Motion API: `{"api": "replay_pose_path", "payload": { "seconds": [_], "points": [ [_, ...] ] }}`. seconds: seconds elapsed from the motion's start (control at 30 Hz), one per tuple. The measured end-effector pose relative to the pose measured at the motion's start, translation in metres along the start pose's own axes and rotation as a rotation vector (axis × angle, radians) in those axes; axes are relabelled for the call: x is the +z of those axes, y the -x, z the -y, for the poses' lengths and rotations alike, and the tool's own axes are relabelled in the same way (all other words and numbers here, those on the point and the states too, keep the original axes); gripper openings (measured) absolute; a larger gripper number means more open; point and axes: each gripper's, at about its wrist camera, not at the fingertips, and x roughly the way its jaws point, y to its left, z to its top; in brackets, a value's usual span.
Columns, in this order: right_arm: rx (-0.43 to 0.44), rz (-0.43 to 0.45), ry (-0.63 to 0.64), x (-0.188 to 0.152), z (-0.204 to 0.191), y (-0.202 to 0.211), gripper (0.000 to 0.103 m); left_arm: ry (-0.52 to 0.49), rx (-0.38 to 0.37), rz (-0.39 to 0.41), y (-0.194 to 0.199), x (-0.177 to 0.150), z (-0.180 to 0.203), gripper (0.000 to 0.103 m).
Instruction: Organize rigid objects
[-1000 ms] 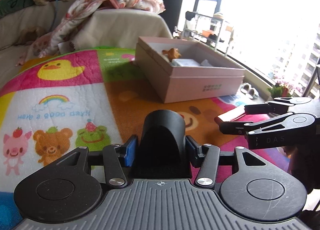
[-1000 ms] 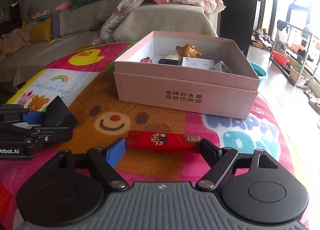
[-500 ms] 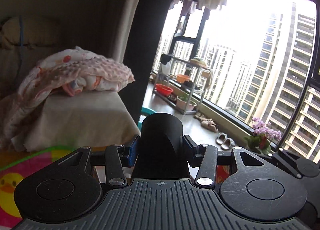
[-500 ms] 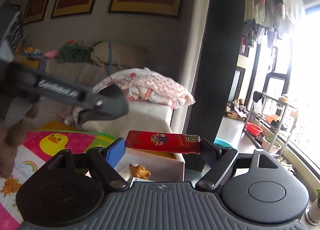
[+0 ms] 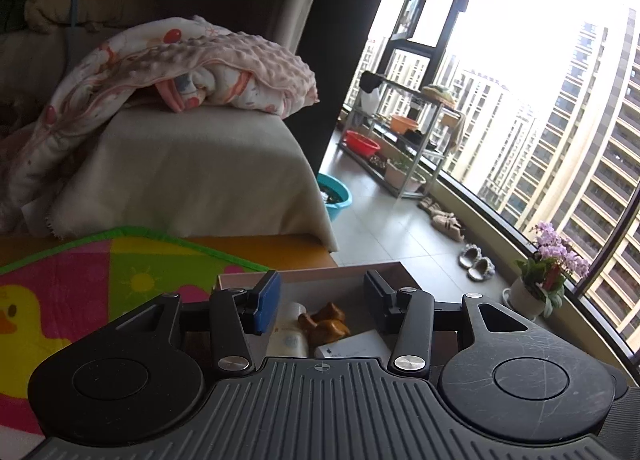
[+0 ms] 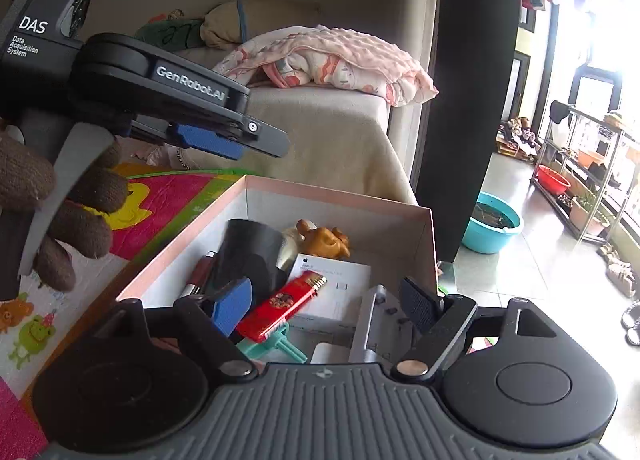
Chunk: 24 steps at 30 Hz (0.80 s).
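Observation:
The pink cardboard box [image 6: 340, 198] lies open on the play mat. Inside it stands a black cylinder [image 6: 248, 256], with a flat red case [image 6: 280, 304] lying tilted on a white carton [image 6: 336, 288] beside a brown toy animal [image 6: 326, 240]. My right gripper [image 6: 326, 304] hangs over the box's near side, open; the red case touches neither pad. My left gripper [image 6: 256, 140] hovers above the box's left rim, held by a gloved hand [image 6: 80, 220]. In the left wrist view the left gripper [image 5: 322, 300] is open and empty over the box [image 5: 312, 274] and the toy [image 5: 326, 322].
The box also holds a grey metal piece [image 6: 372, 324], a teal item [image 6: 276, 344] and a dark red tube [image 6: 200, 274]. The colourful play mat [image 5: 120, 272] spreads to the left. A sofa with a pink blanket [image 6: 328, 60] stands behind, and a teal basin [image 6: 494, 220] sits on the floor.
Both grippers moved over the pink box. The black cylinder has left the left jaws and the red case has left the right jaws; both now lie in the box.

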Motion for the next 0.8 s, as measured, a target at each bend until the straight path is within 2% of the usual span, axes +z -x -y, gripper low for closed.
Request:
{"api": "replay_pose_path", "payload": {
  "seconds": [0.1,0.23,0.33,0.4,0.5,0.57,0.6,0.63,0.67,0.7,0.73,0.77,0.8],
  "points": [
    [-0.035,0.015,-0.015,-0.007,-0.001,0.014,0.082,-0.046,0.035,-0.015,0.030,-0.019,0.002,0.050],
    [-0.080,0.025,-0.058,-0.022,-0.003,0.043,0.088,-0.132,0.074,-0.058,0.086,-0.072,0.005,0.050],
    [-0.095,-0.057,-0.116,-0.037,-0.006,0.048,0.088,-0.241,0.177,-0.131,0.111,-0.116,0.005,0.051],
    [-0.088,-0.122,-0.146,-0.051,-0.012,0.047,0.088,-0.279,0.255,-0.172,0.120,-0.142,0.001,0.051],
    [-0.086,-0.200,-0.159,-0.073,-0.027,0.039,0.088,-0.203,0.263,-0.226,0.123,-0.168,-0.013,0.051],
    [-0.093,-0.241,-0.178,-0.086,-0.036,0.033,0.090,-0.162,0.268,-0.178,0.125,-0.178,-0.014,0.052],
    [-0.115,-0.210,-0.183,-0.089,-0.040,0.033,0.094,-0.160,0.273,-0.162,0.125,-0.180,-0.012,0.053],
    [-0.144,-0.204,-0.173,-0.090,-0.044,0.032,0.100,-0.150,0.277,-0.154,0.124,-0.181,-0.010,0.057],
    [-0.172,-0.200,-0.165,-0.091,-0.047,0.031,0.103,-0.136,0.274,-0.146,0.119,-0.179,-0.009,0.069],
    [-0.181,-0.205,-0.169,-0.091,-0.047,0.029,0.103,-0.135,0.262,-0.145,0.115,-0.178,-0.005,0.076],
    [-0.174,-0.212,-0.189,-0.091,-0.045,0.029,0.103,-0.140,0.253,-0.150,0.111,-0.178,-0.002,0.089],
    [-0.166,-0.215,-0.212,-0.091,-0.041,0.029,0.103,-0.149,0.253,-0.157,0.106,-0.179,0.002,0.096],
    [-0.160,-0.215,-0.226,-0.092,-0.039,0.028,0.103,-0.152,0.268,-0.160,0.102,-0.179,0.006,0.097]
  ]
}}
